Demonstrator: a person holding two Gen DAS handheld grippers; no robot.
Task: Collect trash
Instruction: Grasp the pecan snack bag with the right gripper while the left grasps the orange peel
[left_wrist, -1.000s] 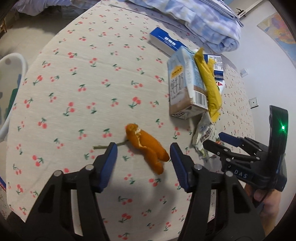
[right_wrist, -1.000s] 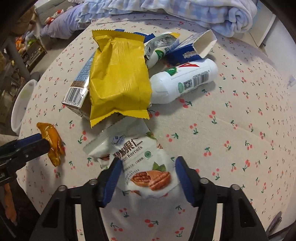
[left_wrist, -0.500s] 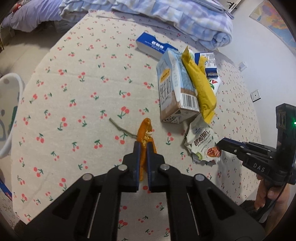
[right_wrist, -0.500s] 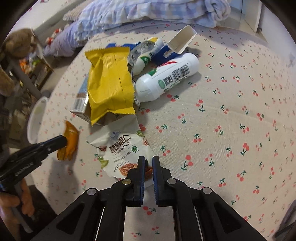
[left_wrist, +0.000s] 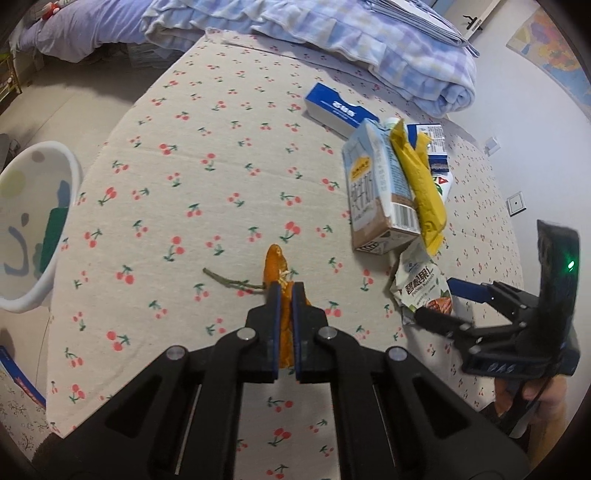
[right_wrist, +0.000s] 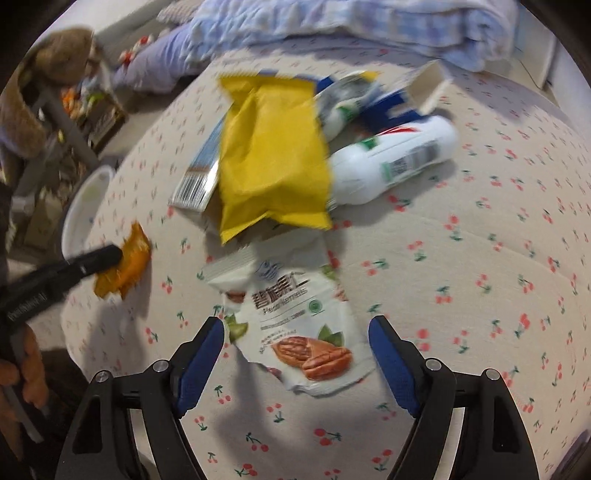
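Observation:
My left gripper (left_wrist: 284, 291) is shut on an orange peel (left_wrist: 275, 263), lifted just off the cherry-print tablecloth; the peel also shows in the right wrist view (right_wrist: 123, 262). My right gripper (right_wrist: 296, 328) is open, its blue pads either side of a white nut-kernel pouch (right_wrist: 295, 325) that lies flat on the cloth. The pouch shows in the left wrist view (left_wrist: 421, 288) beside the right gripper (left_wrist: 439, 301). Beyond lie a yellow snack bag (right_wrist: 273, 155), a milk carton (left_wrist: 373, 192) and a white bottle (right_wrist: 391, 162).
A white bin (left_wrist: 33, 221) stands left of the table, below its edge. A blue box (left_wrist: 338, 109) lies farther back. A thin twig (left_wrist: 229, 282) lies on the cloth by the peel. Folded blankets (left_wrist: 369, 40) are at the far end.
The right gripper was shut at the nut pouch half a second ago and has now opened wide around it. The left gripper stays shut on the orange peel and has risen slightly.

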